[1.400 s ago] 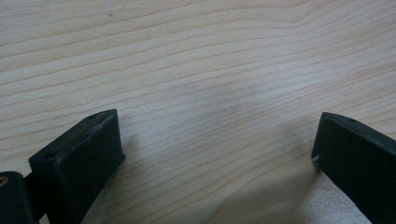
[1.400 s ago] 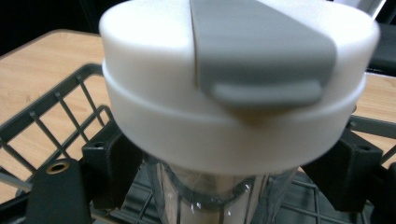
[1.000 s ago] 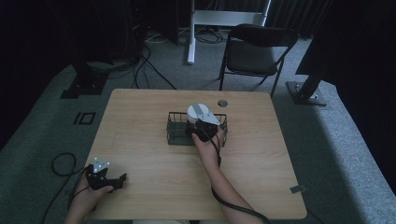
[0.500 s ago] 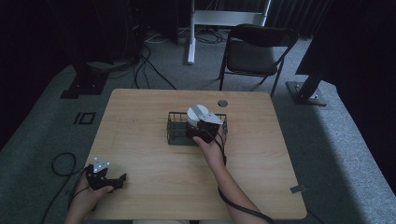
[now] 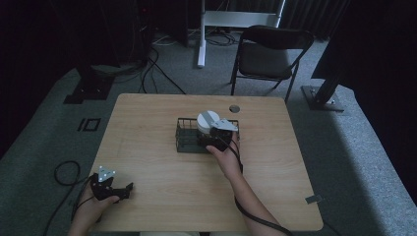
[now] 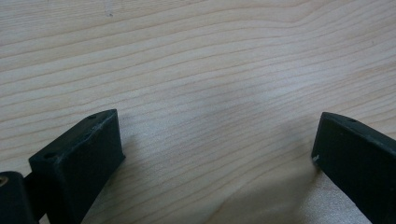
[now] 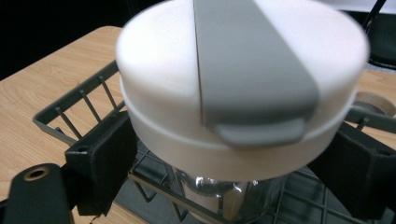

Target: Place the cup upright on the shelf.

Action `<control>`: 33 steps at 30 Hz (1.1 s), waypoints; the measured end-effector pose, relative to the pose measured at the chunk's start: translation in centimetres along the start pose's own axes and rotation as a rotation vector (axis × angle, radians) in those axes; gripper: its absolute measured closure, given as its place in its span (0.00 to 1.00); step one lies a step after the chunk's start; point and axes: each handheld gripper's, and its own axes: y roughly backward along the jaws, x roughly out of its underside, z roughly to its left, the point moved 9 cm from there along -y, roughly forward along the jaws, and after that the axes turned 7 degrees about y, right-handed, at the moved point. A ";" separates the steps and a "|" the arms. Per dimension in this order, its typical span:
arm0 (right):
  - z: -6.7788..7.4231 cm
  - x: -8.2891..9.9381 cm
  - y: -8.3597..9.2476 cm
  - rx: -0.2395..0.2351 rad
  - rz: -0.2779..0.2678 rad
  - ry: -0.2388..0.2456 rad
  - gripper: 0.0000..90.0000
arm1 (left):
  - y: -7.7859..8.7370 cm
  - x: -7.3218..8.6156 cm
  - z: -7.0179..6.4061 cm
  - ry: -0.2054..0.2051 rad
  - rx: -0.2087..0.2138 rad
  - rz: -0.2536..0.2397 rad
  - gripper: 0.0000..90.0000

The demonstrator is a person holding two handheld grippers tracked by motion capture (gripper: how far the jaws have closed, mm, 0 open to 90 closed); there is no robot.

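right gripper (image 7: 224, 158): clamped on the white-lidded steel bottle (image 7: 243, 88), inside the wire basket (image 5: 186, 133)
left gripper (image 6: 215, 154): wide open, sitting on the table (image 5: 157, 172)

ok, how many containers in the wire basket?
1. A steel container with a white lid stands in the wire basket, right gripper jaws around the lid. Others could be hidden behind it.

Steel jar (image 7: 224, 198) w/ white lid, upright in basket (image 5: 184, 140)
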 end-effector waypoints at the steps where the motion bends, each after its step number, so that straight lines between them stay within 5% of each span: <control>1: 0.0 0.0 0.1 -0.003 -0.002 0.002 0.13 | 0.0 0.0 0.0 0.000 0.000 0.001 0.02; 33: -0.9 0.2 4.0 -0.057 -0.046 0.056 0.13 | 0.0 0.0 0.0 -0.001 -0.001 0.001 0.02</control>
